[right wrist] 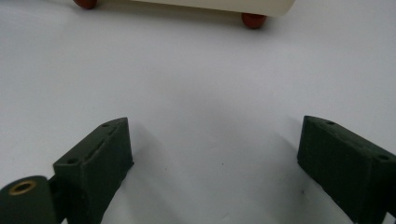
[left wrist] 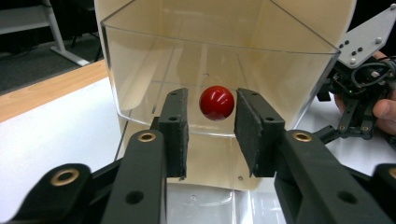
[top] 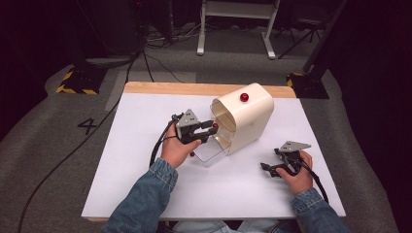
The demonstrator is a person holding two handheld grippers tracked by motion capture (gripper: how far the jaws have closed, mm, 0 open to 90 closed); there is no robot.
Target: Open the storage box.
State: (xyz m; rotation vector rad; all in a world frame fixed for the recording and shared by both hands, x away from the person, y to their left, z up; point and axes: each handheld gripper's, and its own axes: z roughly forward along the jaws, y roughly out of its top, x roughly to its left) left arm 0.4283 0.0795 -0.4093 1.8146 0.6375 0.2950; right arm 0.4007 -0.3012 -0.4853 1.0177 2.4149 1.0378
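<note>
A cream rounded housing (top: pixel 248 116) stands on the white table, with a clear drawer (top: pixel 211 153) pulled out of its open front. A small red ball knob (left wrist: pixel 216 102) sits on the drawer's clear front wall (left wrist: pixel 140 56). My left gripper (top: pixel 210 130) is level with that knob (top: pixel 214 125). Its two black pads (left wrist: pixel 175 130) flank the knob with a narrow gap on each side, so they are not pressing on it. My right gripper (top: pixel 266 167) rests low at the table's right with jaws wide open (right wrist: pixel 215 154) and nothing between them.
A second red knob (top: pixel 244 97) tops the housing, which stands on red feet (right wrist: pixel 253 20). The table (top: pixel 145 184) has a wooden far edge (top: pixel 160 88). The left gripper's cable (top: pixel 156 148) loops beside the hand. Stand legs (top: pixel 200 39) rise on the floor beyond.
</note>
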